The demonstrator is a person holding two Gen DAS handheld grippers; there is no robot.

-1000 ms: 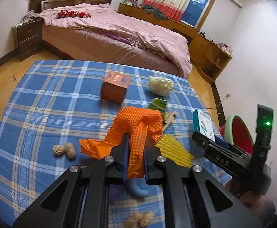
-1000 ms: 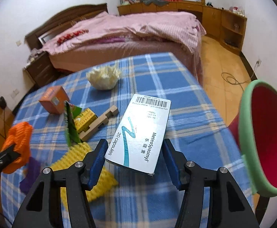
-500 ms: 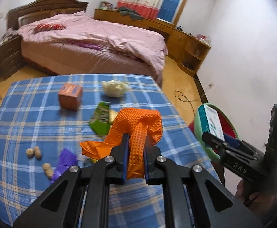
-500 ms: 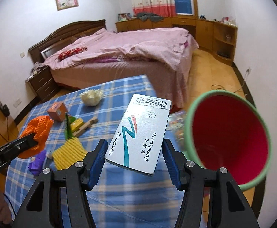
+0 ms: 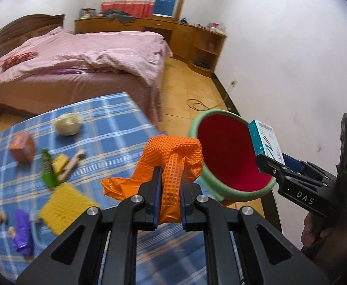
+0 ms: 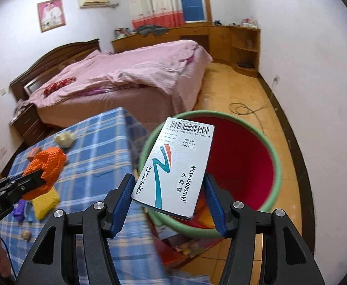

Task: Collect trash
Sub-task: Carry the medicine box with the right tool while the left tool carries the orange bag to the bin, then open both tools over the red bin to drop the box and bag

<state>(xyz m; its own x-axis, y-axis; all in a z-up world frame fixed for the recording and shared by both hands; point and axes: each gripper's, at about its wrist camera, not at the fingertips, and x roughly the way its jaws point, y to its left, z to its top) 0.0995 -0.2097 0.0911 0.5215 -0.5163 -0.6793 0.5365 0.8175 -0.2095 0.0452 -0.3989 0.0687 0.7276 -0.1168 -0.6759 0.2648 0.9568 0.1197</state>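
My left gripper (image 5: 170, 185) is shut on a crumpled orange textured glove (image 5: 173, 156), held above the right edge of the blue plaid table (image 5: 111, 140). My right gripper (image 6: 168, 197) is shut on a white capsule box (image 6: 175, 166), which hangs over the mouth of a red bin with a green rim (image 6: 240, 159). In the left wrist view the same bin (image 5: 225, 156) stands just right of the glove, with the box (image 5: 265, 142) at its far rim. The glove (image 6: 47, 163) also shows at the left of the right wrist view.
On the table lie a yellow sponge (image 5: 64, 204), a purple wrapper (image 5: 22, 230), a green packet (image 5: 46, 168), a wooden piece (image 5: 72, 163), an orange box (image 5: 22, 146), a cream wad (image 5: 66, 123) and nuts (image 5: 2, 216). A pink bed (image 5: 78, 57) stands behind; a cable (image 6: 244, 109) lies on the floor.
Both grippers have swung to the right and risen, away from the table's middle toward the red bin. The box now hangs over the bin's mouth. Both grips are unchanged.
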